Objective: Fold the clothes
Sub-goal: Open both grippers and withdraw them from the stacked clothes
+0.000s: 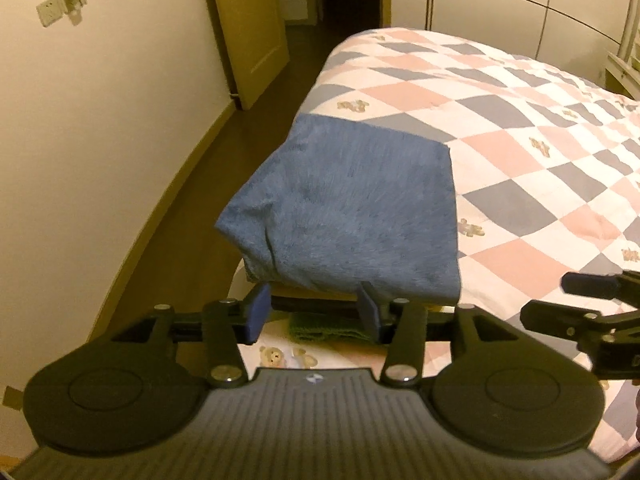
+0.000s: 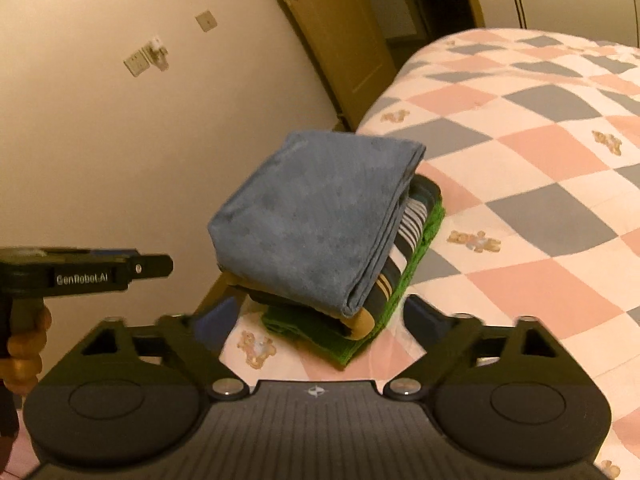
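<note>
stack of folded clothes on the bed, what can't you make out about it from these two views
- Left wrist view: the blue cloth on top covers nearly the whole stack; only a green edge shows beneath.
- Right wrist view: the striped garment and the green cloth show only as edges, so their type is unclear.
- Right gripper: its fingertips are motion-blurred.
- The bed runs past the frame edge.

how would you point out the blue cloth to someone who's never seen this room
Find the bed with the pink, grey and white checked cover, then the small stack of folded clothes at its near corner by the wall. The blue cloth is the top layer, plain and fuzzy, above a striped piece and a green one.
</note>
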{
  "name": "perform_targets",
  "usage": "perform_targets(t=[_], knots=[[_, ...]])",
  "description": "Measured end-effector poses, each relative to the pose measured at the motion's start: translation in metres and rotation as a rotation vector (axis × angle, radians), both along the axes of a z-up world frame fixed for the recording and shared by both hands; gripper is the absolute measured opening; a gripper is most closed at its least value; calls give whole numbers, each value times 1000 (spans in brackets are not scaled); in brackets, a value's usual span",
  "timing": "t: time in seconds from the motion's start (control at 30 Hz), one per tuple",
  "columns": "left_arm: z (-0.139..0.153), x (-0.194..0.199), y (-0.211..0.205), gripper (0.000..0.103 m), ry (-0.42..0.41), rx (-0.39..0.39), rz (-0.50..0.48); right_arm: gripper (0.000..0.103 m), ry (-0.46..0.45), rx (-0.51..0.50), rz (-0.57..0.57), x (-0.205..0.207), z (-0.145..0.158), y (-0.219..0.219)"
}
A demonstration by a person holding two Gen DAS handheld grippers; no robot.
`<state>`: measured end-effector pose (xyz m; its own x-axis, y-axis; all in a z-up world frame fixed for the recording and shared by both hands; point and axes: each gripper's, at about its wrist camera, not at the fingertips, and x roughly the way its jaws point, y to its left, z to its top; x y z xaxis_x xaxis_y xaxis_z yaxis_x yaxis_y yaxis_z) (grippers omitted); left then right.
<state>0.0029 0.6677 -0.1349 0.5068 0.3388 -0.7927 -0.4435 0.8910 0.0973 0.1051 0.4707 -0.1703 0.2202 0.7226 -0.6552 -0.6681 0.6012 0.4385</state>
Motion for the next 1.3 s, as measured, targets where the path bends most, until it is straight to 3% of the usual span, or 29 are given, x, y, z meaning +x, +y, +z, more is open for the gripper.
perform_targets(t=[0.37,0.5,0.67,1.03,1.2,1.3], knots=[[30,-1,-69,69,-39,23,120,101,-63,3,76,16,30,-56],[41,-4,-100,88,-69,31,181,102,-95,-17,111,25,41,-81],[48,-8,-138,101,-80,46,269,103,-95,-17,159,35,46,-114],[45,-22,-218,102,-33,118,476,103,-69,-28,289,48,38,-156],[42,-29,-232,102,-67,-11,527,103,-59,-35,312,57,34,-162],[37,-31,-238,102,-77,-44,547,103,-58,-57,328,62,29,-163]])
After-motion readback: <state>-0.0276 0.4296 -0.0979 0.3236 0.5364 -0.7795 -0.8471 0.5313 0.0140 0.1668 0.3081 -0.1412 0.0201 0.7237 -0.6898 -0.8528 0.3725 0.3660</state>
